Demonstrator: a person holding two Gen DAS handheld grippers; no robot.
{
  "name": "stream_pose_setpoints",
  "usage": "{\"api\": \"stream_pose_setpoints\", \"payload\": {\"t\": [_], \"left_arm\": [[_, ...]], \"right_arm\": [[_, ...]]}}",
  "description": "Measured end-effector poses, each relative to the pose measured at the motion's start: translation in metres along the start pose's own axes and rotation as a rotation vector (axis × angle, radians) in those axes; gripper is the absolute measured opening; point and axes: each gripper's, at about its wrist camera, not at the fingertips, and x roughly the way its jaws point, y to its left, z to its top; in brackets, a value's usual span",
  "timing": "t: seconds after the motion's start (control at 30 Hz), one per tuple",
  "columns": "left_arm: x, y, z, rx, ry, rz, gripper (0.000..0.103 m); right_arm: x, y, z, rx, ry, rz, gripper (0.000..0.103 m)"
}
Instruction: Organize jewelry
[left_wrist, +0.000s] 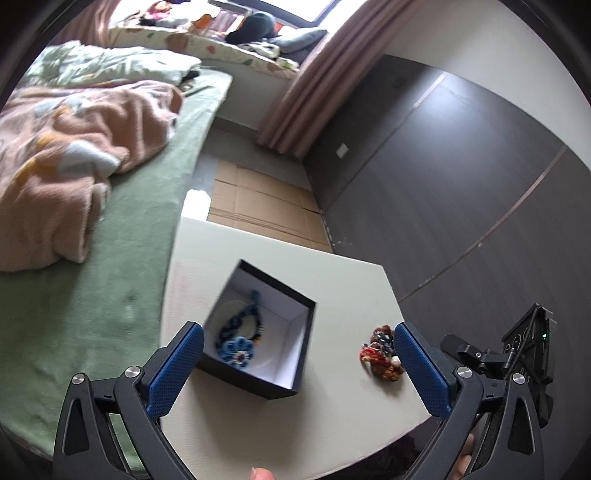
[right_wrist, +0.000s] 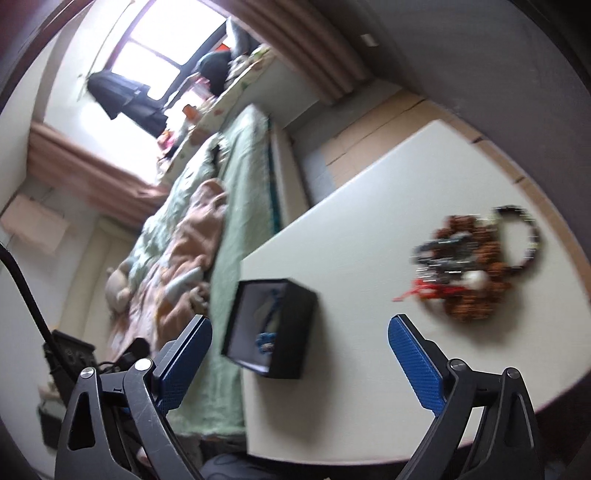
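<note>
A black box (left_wrist: 295, 310) with a white inside stands on the pale table (left_wrist: 343, 435); a blue braided piece with a blue flower (left_wrist: 236, 349) lies in it. A heap of brown, red and dark beaded jewelry (left_wrist: 380, 354) rests on the table to the box's right. My left gripper (left_wrist: 297, 336) hangs open above the box, nothing between its blue pads (left_wrist: 177, 369). In the right wrist view the same box (right_wrist: 291, 317) sits near the table's left edge and the jewelry heap (right_wrist: 476, 258) lies farther right. My right gripper (right_wrist: 299, 328) is open and empty.
A bed with a green sheet (left_wrist: 110, 295) and a pink blanket (left_wrist: 66, 162) runs along the table's left side. Flattened cardboard (left_wrist: 258, 199) lies on the floor beyond the table. A dark wall panel (left_wrist: 461, 184) and a curtain (left_wrist: 303, 88) stand to the right.
</note>
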Motion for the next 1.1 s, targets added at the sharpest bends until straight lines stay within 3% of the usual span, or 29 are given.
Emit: {"api": "stream_pose_setpoints", "payload": {"t": [0.07, 0.4, 0.63, 0.83, 1.0, 1.1], "left_arm": [[0.005, -0.009, 0.0, 0.02, 0.007, 0.003, 0.102], [0.039, -0.056, -0.005, 0.099, 0.075, -0.019, 0.102], [0.066, -0.079, -0.007, 0.118, 0.135, -0.046, 0.102], [0.094, -0.096, -0.009, 0.146, 0.173, -0.056, 0.08], [0.122, -0.108, -0.015, 0.162, 0.229, -0.05, 0.073], [0.142, -0.112, -0.019, 0.157, 0.262, -0.037, 0.064]], "right_arm": [[-0.009, -0.011, 0.002, 0.023, -0.018, -0.015, 0.103], [-0.042, -0.071, 0.007, 0.133, -0.093, -0.093, 0.103], [-0.048, -0.108, 0.007, 0.2, -0.155, -0.09, 0.103], [-0.04, -0.142, 0.005, 0.296, -0.193, -0.095, 0.102], [-0.035, -0.152, 0.008, 0.318, -0.184, -0.079, 0.101], [-0.033, -0.156, 0.009, 0.34, -0.178, -0.068, 0.093]]}}
